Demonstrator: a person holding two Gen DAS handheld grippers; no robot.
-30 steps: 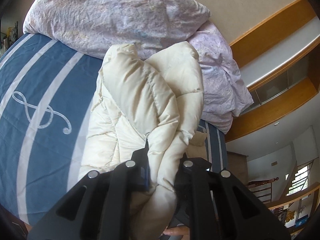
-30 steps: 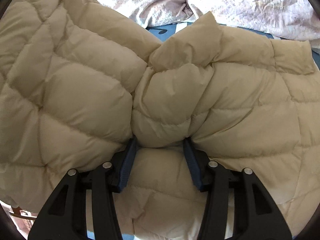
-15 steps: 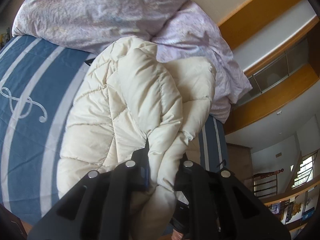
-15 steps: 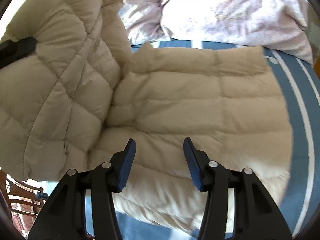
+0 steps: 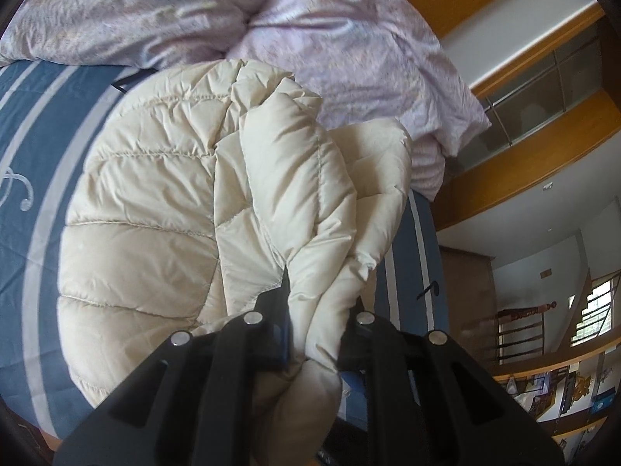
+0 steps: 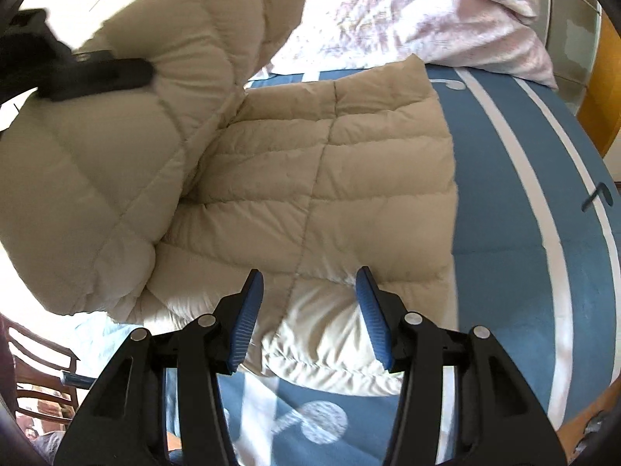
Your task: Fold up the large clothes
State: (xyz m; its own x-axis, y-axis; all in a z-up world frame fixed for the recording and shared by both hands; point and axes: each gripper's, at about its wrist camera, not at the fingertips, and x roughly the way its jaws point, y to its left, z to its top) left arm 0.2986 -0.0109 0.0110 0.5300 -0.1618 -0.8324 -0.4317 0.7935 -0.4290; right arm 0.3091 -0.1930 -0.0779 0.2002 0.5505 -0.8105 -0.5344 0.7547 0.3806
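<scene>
Across the bed (image 6: 516, 209), with its blue cover and white stripes, lies the cream quilted down jacket (image 6: 322, 178) that I am folding. Behind it, toward the head of the bed, a crumpled pale lilac duvet (image 5: 349, 39) is heaped against the wall. The flat part of the jacket rests on the blue cover, its quilted panels smooth and its lower edge near a white musical note printed on the fabric. On one side, a big puffy section of the jacket is lifted off the bed and curls over above the flat part, not yet laid down.

My left fingers (image 5: 322, 303) are clamped on a bunched fold of that raised section, the fabric squeezed tight between them and bulging out above and below. In the right wrist view the same black fingers show at the upper left edge, pressed into the lifted cloth.

My right fingers (image 6: 308, 310), with their blue ribbed pads (image 6: 248, 318), stand apart and hold nothing; they hover just above the jacket's lower edge, the cream fabric visible between them.
</scene>
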